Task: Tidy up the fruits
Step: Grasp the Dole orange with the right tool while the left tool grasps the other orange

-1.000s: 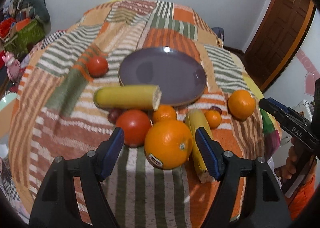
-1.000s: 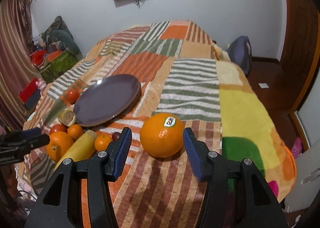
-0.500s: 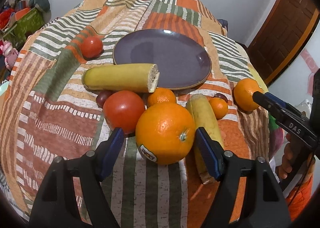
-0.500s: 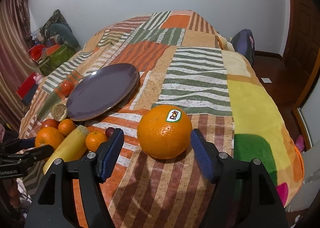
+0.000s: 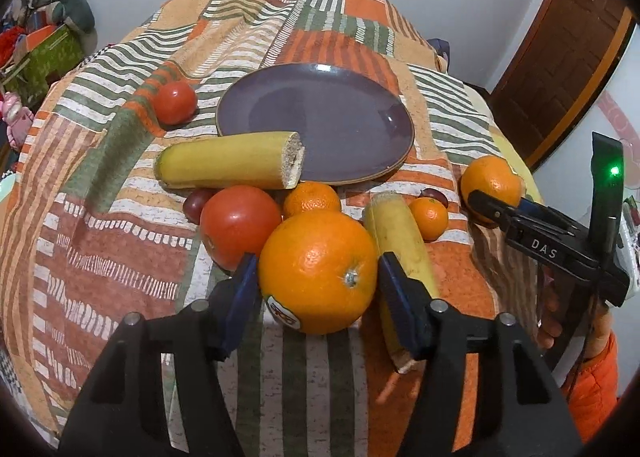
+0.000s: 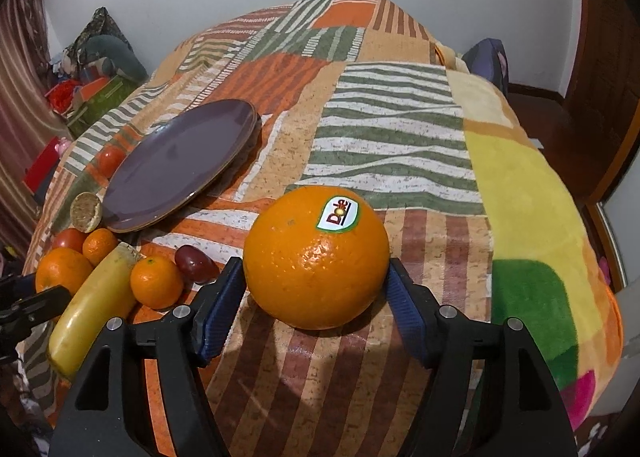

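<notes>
Jaws first: on our left gripper the blue pads sit close on either side of a big orange, at its nine and three o'clock. We cannot tell whether they press the skin or only frame it. Our right gripper is set the same way around a second orange, the one with the sticker on top; its pads look touching or nearly so, and again we cannot tell if the grip is firm. Both oranges seem to rest on the striped blanket.

Working outward in the left view, a tomato lies at ten o'clock from the held orange, just beside it. A small mandarin sits at twelve, and a cut banana piece runs along the three o'clock side, its long axis pointing away from us. A second banana piece lies crosswise beyond, against the near rim of the purple plate.

That plate is what we judge the coming move turns on. It lies at twelve o'clock from our left jaws, past the crowded fruit. From our right jaws it lies at ten o'clock and well apart. Our left hand is the nearer one, though it must lift clear over the mandarin and the crosswise banana.
</notes>
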`<state>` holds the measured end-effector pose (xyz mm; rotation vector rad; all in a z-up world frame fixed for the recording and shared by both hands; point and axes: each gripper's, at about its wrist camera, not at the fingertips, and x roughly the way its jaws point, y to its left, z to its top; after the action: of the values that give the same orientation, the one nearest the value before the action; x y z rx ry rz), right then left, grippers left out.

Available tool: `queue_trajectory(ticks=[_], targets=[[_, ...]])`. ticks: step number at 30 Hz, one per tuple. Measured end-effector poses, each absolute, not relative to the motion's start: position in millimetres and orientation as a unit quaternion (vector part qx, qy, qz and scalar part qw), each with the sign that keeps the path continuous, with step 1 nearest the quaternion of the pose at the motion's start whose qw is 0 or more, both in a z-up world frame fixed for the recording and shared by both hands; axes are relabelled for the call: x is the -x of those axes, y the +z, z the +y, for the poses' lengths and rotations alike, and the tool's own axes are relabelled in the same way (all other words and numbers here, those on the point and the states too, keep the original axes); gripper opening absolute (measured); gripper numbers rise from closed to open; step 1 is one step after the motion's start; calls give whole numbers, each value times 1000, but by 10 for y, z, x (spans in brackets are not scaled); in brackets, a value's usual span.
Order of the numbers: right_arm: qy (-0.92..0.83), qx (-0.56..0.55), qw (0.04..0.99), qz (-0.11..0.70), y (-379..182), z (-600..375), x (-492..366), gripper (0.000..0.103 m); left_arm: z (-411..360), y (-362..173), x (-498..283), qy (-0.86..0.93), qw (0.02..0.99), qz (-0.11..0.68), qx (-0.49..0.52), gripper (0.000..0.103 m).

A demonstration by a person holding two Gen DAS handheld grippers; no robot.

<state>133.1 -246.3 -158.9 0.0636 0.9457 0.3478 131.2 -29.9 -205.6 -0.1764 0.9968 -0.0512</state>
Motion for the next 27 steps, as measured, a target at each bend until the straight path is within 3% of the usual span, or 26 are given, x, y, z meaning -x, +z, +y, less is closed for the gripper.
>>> queue_trajectory(ticks=[13,27], targets=[[168,-53,873,455,-1488,-2487,-1219,65,-215,-1996,-1267,-36,871,478,105,60],[178,-18,902,394,-1001,-2209,-1210,65,-66,-1523,-1262,-52,905,411,92,60]])
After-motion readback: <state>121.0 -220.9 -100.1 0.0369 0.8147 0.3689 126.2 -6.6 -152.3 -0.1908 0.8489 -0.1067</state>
